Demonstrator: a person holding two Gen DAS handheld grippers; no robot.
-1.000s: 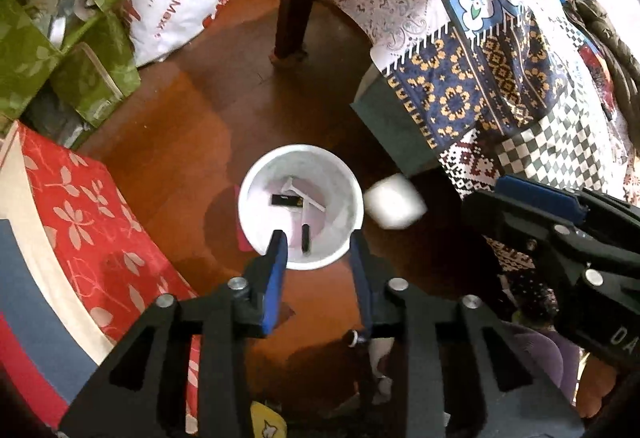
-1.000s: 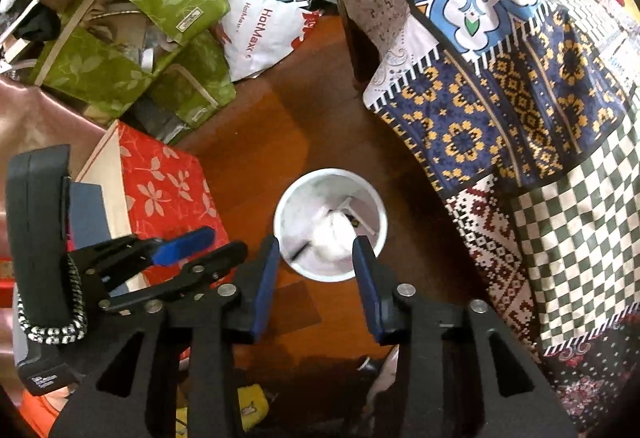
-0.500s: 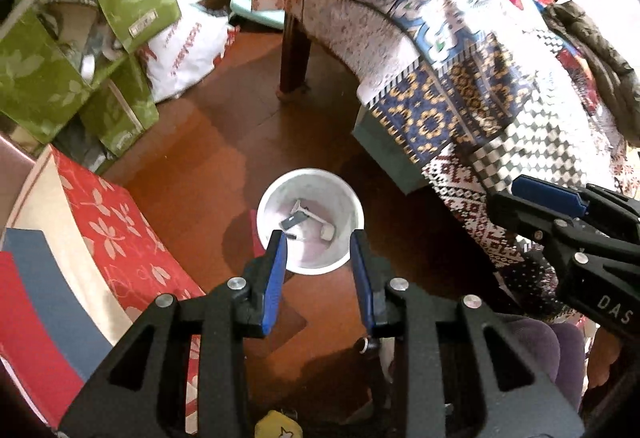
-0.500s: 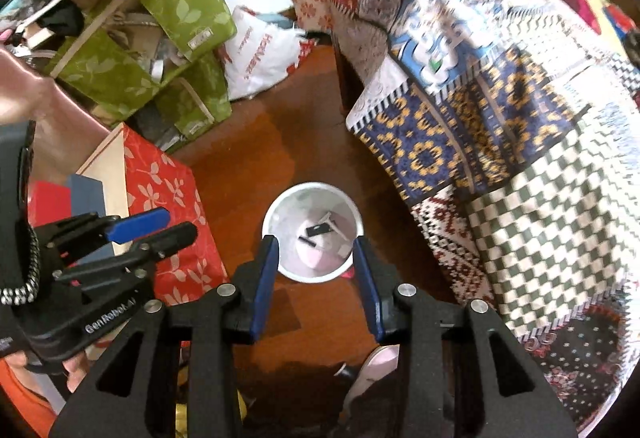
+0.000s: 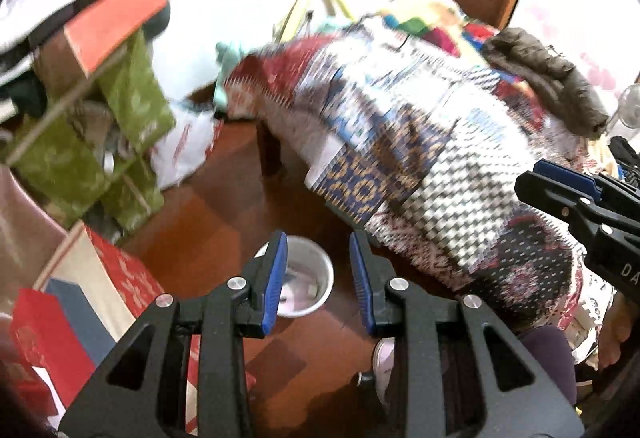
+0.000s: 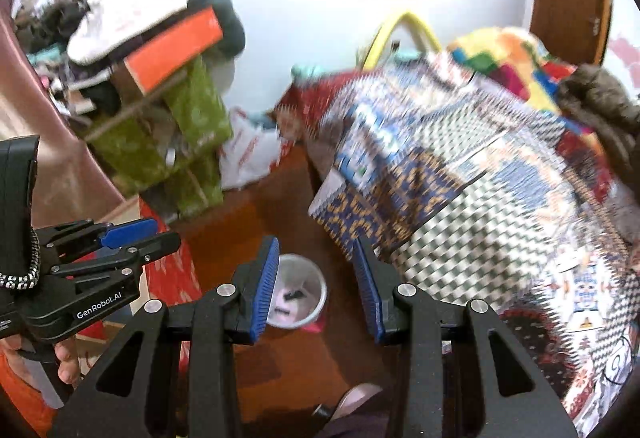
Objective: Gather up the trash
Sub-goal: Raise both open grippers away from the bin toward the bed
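Green patterned bags [image 5: 120, 142] are piled at left over a wooden floor [image 5: 224, 214]; the left tongs [image 5: 318, 270] and right tongs [image 6: 316, 278] both hang part-open and empty above a white trash bin [image 5: 320, 270] holding small scraps, beside a patchwork-covered bed [image 5: 440, 166] at right.

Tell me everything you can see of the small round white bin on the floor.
The small round white bin stands upright and open-topped on the reddish-brown wooden floor, beside the patchwork-covered bed. It looks like thin plastic, with a rolled rim. Inside lie a few small scraps, pale and dark, on a pinkish bottom. Something pink-red shows at its base. Neither gripper touches it; both views see it between their open blue-padded jaws.
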